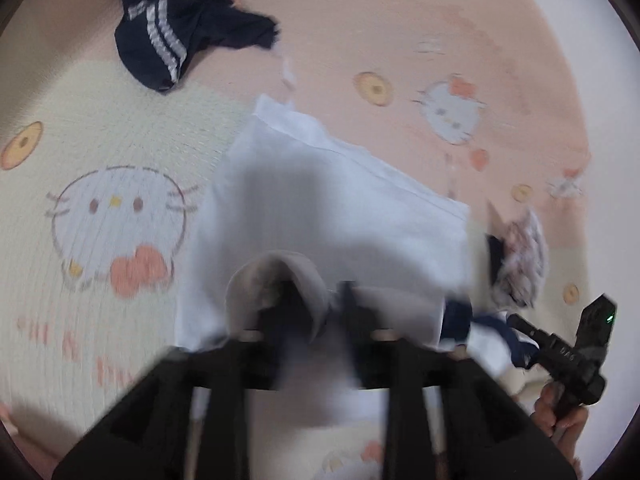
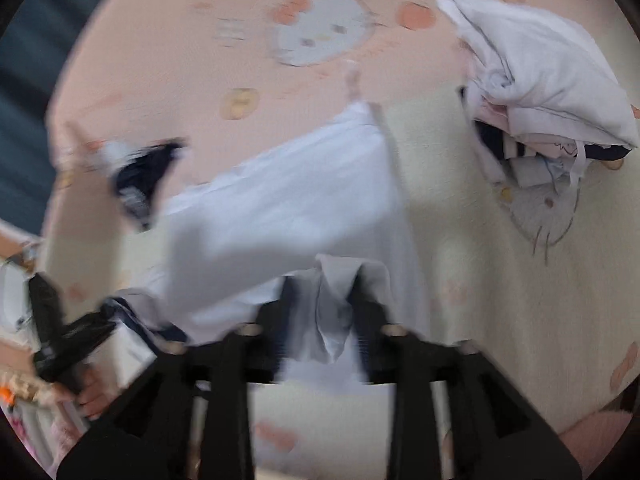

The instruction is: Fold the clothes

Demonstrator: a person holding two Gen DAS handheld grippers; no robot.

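A white garment [image 1: 340, 200] hangs lifted over a pink and cream cartoon-cat mat [image 1: 120, 128]. My left gripper [image 1: 316, 304] is shut on a bunched edge of it. My right gripper [image 2: 324, 300] is shut on another bunched edge of the same white garment [image 2: 288, 200], which stretches away to the left. The right gripper also shows at the right edge of the left wrist view [image 1: 560, 344]; the left gripper shows at the lower left of the right wrist view [image 2: 68, 340]. Both views are motion-blurred.
A dark navy garment with white stripes [image 1: 180, 32] lies crumpled at the far left of the mat; it also shows in the right wrist view [image 2: 144, 176]. A pile of white, pink and navy clothes [image 2: 544, 92] sits at the right. The mat [image 2: 500, 300] continues below.
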